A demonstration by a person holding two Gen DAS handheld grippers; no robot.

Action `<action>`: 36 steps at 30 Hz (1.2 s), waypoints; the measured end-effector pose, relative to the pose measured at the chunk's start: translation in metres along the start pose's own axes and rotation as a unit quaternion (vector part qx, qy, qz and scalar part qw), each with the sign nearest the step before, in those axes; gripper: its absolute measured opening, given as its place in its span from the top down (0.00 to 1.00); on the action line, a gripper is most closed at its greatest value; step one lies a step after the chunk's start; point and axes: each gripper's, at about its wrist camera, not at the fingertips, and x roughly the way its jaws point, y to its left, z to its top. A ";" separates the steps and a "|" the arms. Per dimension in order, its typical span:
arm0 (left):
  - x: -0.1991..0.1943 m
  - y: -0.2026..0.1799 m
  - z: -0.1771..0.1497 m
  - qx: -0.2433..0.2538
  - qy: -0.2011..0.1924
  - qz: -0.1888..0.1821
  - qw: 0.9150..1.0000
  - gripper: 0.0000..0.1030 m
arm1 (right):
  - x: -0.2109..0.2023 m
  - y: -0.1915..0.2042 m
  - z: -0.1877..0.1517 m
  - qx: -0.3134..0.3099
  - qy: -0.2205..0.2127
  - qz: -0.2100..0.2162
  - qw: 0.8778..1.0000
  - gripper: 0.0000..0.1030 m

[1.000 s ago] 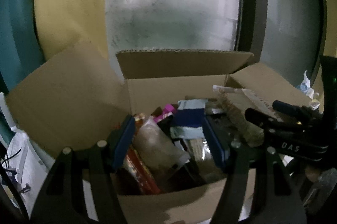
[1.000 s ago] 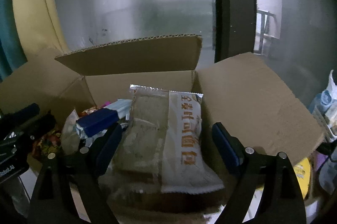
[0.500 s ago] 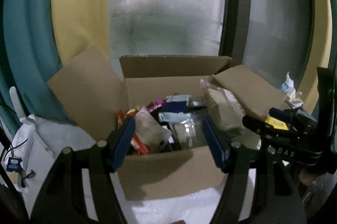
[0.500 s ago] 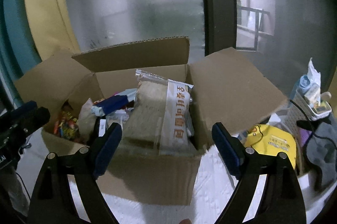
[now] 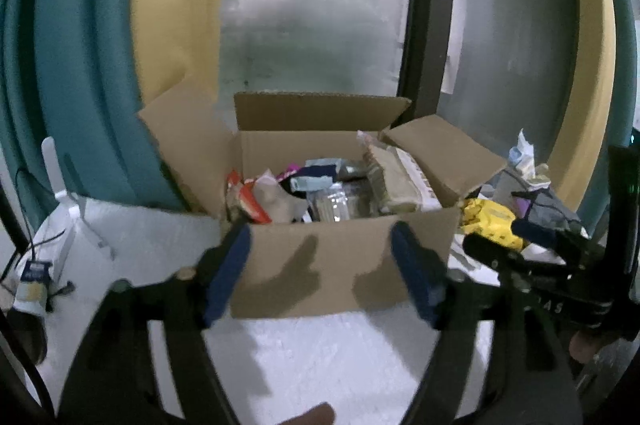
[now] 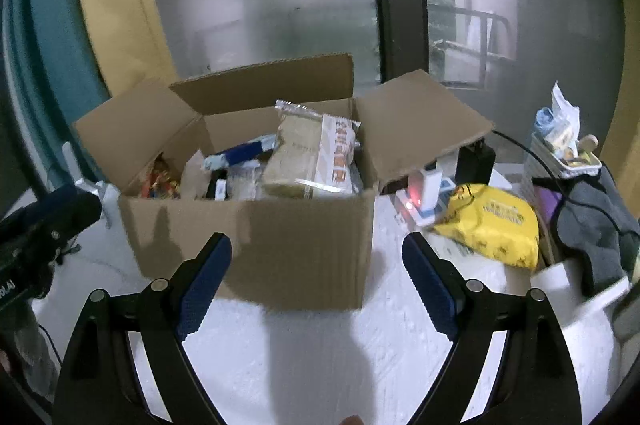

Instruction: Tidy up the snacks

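Note:
An open cardboard box [image 5: 340, 265] [image 6: 280, 237] stands on the white table, filled with several snack packets. A large bread packet [image 6: 316, 155] [image 5: 394, 177] leans upright at its right side. A red packet [image 5: 250, 203] and a blue one [image 6: 244, 153] lie among the rest. My left gripper [image 5: 324, 273] hangs in front of the box's near wall; its jaws are opening and nothing is between them. My right gripper [image 6: 316, 279] is open and empty, also short of the box front. Each gripper shows at the edge of the other's view.
A yellow snack bag [image 6: 492, 221] lies right of the box beside a small white device [image 6: 426, 193] with a red light. A grey cloth [image 6: 596, 221] and a tray of small items [image 6: 564, 145] sit far right. Frosted window and curtains stand behind.
Both grippers have drawn back from over the box, so it looks smaller and its whole front wall shows. The left jaws now stand wider apart.

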 end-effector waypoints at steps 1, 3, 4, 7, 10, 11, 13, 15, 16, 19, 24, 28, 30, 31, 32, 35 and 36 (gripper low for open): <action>-0.004 0.000 -0.002 -0.001 -0.002 0.001 1.000 0.20 | -0.006 0.002 -0.003 -0.002 0.000 0.001 1.000 0.13; -0.016 -0.002 -0.007 0.003 -0.008 0.008 1.000 0.18 | -0.016 0.004 -0.008 -0.003 -0.004 0.003 1.000 0.13; -0.020 -0.004 -0.008 0.006 -0.010 0.010 1.000 0.18 | -0.023 0.005 -0.011 -0.003 -0.007 0.004 1.000 0.13; -0.039 -0.006 -0.017 0.017 -0.019 0.020 0.999 0.16 | -0.041 0.009 -0.017 -0.004 -0.015 0.008 1.000 0.13; -0.060 -0.007 -0.026 0.014 -0.028 0.021 0.999 0.16 | -0.061 0.013 -0.024 -0.008 -0.022 0.010 1.000 0.13; -0.065 -0.008 -0.029 0.015 -0.030 0.023 0.999 0.16 | -0.067 0.015 -0.027 -0.009 -0.024 0.011 1.000 0.13; -0.079 -0.011 -0.035 0.019 -0.035 0.030 0.999 0.16 | -0.079 0.018 -0.034 -0.010 -0.027 0.014 0.999 0.13; -0.094 -0.017 -0.041 0.027 -0.044 0.044 0.998 0.16 | -0.090 0.022 -0.041 -0.011 -0.029 0.019 0.999 0.13; -0.101 -0.018 -0.045 0.032 -0.048 0.053 0.997 0.16 | -0.097 0.024 -0.045 -0.011 -0.030 0.022 0.999 0.13; -0.123 -0.025 -0.059 0.050 -0.070 0.076 0.993 0.16 | -0.112 0.030 -0.056 -0.008 -0.032 0.030 0.999 0.13; -0.156 -0.029 -0.078 0.052 -0.082 0.066 0.993 0.16 | -0.141 0.038 -0.074 -0.014 -0.037 0.033 0.999 0.13; -0.189 -0.033 -0.090 0.039 -0.125 0.075 0.989 0.16 | -0.173 0.042 -0.088 -0.018 -0.060 0.029 0.998 0.13; -0.210 -0.042 -0.099 0.049 -0.157 0.077 0.983 0.16 | -0.188 0.043 -0.095 -0.024 -0.074 0.023 0.997 0.13; -0.218 -0.045 -0.102 0.051 -0.166 0.075 0.982 0.16 | -0.196 0.044 -0.098 -0.028 -0.083 0.017 0.996 0.13; -0.224 -0.047 -0.105 0.051 -0.172 0.069 0.981 0.16 | -0.203 0.044 -0.100 -0.031 -0.090 0.014 0.995 0.13; -0.238 -0.053 -0.108 0.044 -0.177 0.050 0.982 0.16 | -0.222 0.043 -0.104 -0.034 -0.107 0.006 0.994 0.13; -0.242 -0.054 -0.108 0.042 -0.180 0.046 0.982 0.16 | -0.227 0.043 -0.104 -0.036 -0.113 0.003 0.993 0.13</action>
